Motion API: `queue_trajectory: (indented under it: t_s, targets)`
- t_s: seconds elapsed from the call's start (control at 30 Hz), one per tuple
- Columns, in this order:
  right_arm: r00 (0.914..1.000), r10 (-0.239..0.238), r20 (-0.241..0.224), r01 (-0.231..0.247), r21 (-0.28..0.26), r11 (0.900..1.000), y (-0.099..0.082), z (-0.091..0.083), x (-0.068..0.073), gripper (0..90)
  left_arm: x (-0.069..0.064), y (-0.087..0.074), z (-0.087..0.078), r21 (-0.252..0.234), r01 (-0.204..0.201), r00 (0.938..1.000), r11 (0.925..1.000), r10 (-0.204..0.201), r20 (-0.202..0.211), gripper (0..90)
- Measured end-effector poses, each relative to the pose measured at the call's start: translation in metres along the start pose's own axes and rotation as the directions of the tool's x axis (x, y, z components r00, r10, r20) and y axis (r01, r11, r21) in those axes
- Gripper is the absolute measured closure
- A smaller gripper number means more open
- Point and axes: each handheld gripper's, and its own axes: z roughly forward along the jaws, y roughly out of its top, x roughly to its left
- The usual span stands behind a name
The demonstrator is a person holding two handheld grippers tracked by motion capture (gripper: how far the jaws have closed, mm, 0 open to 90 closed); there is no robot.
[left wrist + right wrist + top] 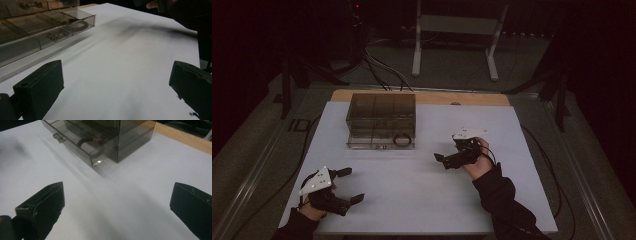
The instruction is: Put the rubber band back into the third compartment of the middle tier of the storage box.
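At the near left corner of the worktop (422, 200), the left gripper (351, 185) lies low over the white sheet in the person's left hand (312, 210), its two black fingers (40, 87) spread wide apart with nothing between them. In the left gripper view they are blocky, matte and dark, and bare white surface lies in the gap.

Toward the far left of the worktop stands a smoky, see-through plastic organiser box (381, 120), rectangular, with thin dividers forming compartments. Its lowest drawer (382, 140) is pulled out toward the person. A dark ring (402, 139) lies in the right end compartment of that drawer, and a small metal part (58, 35) with rounded shiny ends lies in a compartment further along.

Right of centre, the right gripper (441, 160) is held in the person's right hand (479, 162), a dark sleeve (502, 200) behind it, pointing leftward, toward the box. Its fingers (42, 207) also stand wide apart and empty, off the box and clear of the drawer's corner.

The worktop is a smooth, pale white sheet over a wooden board whose light edge (422, 96) shows along the far side. Beyond it the room is dim: a grey floor with black cables (382, 70), and a white metal frame (457, 35) on two legs.
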Motion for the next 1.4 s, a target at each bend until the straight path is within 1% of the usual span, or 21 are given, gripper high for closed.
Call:
queue_trajectory:
  t_s: [0.17,0.2,0.23,0.47,0.6,0.87,1.1,1.2,1.4]
  targets:
    - [0.9998,0.019,0.0,-0.019,-0.002,0.9998,-0.013,-0.006,-0.002,0.0,0.0,0.0,0.0,0.0,0.0,1.0,1.0,0.0,0.001,0.2]
    - [0.9996,0.027,0.001,-0.027,-0.007,0.9996,-0.019,-0.009,-0.002,0.0,0.0,0.0,0.0,0.0,-0.001,1.0,1.0,0.001,0.001,0.2]
    - [0.9996,0.027,0.001,-0.027,-0.007,0.9996,-0.019,-0.009,-0.002,0.0,0.0,0.0,0.0,0.0,-0.001,1.0,1.0,0.001,0.002,0.2]
    - [0.9992,0.038,0.012,-0.038,-0.018,0.9991,-0.037,-0.021,-0.003,0.0,-0.001,0.0,0.0,0.0,-0.004,1.0,1.0,0.004,0.006,0.2]
    - [0.9987,0.049,0.01,-0.049,-0.023,0.9985,-0.048,-0.029,-0.006,0.0,-0.001,0.0,0.0,-0.001,-0.006,1.0,1.0,0.006,0.007,0.2]
    - [0.9986,0.044,0.03,-0.043,-0.011,0.999,-0.068,-0.042,-0.007,0.0,-0.001,0.0,0.0,-0.001,-0.006,1.0,1.0,0.006,0.008,0.2]
    - [0.9976,0.049,0.049,-0.049,-0.018,0.9987,-0.083,-0.055,-0.009,0.0,-0.001,0.0,0.0,-0.002,-0.004,1.0,1.0,0.004,0.007,0.2]
    - [0.9964,0.062,0.059,-0.06,-0.023,0.9979,-0.09,-0.062,-0.01,0.0,-0.001,0.001,0.0,-0.004,-0.004,1.0,1.0,0.004,0.008,0.2]
    - [0.9919,0.085,0.094,-0.084,-0.015,0.9963,-0.105,-0.076,-0.014,0.0,-0.001,0.001,-0.001,-0.006,-0.004,1.0,1.0,0.004,0.007,0.2]
